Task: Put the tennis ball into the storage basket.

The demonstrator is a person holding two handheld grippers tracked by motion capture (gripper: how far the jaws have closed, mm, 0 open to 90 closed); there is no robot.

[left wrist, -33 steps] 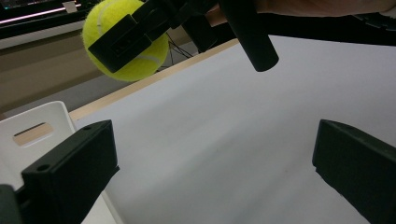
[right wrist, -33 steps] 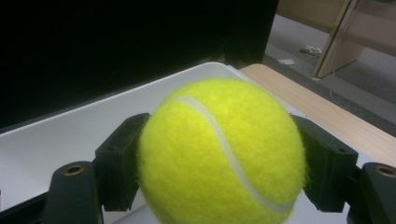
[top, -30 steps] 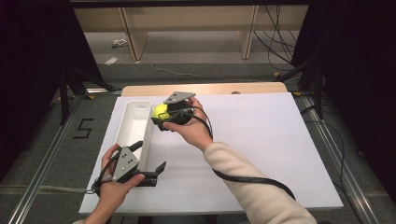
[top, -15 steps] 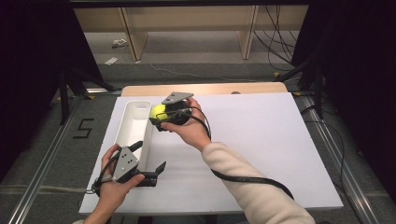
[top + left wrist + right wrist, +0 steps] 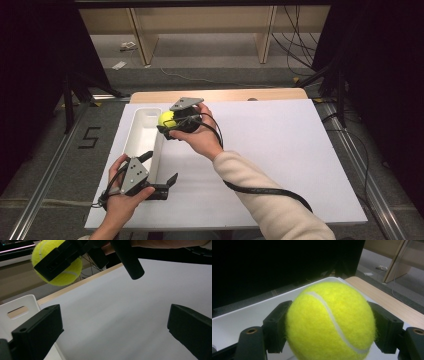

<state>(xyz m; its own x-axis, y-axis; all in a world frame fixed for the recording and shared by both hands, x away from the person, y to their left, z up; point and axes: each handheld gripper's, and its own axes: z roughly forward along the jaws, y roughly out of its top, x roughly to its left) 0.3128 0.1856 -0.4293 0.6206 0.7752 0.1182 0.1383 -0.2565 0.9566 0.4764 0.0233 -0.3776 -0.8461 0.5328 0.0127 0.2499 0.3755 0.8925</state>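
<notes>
The left gripper rests low at the tray's near end, jaws wide and empty; the right gripper clamps the ball, held above the tray's far end; pickup looks done, and lowering and release into the tray remain.

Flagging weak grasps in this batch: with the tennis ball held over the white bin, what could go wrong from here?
1. The right claw pinches the tennis ball only at its sides; the round ball could squirt out.
2. Held near the white bin rim, the ball might bounce out onto the table.
3. The open left claw sits beside the bin and could nudge it.
</notes>
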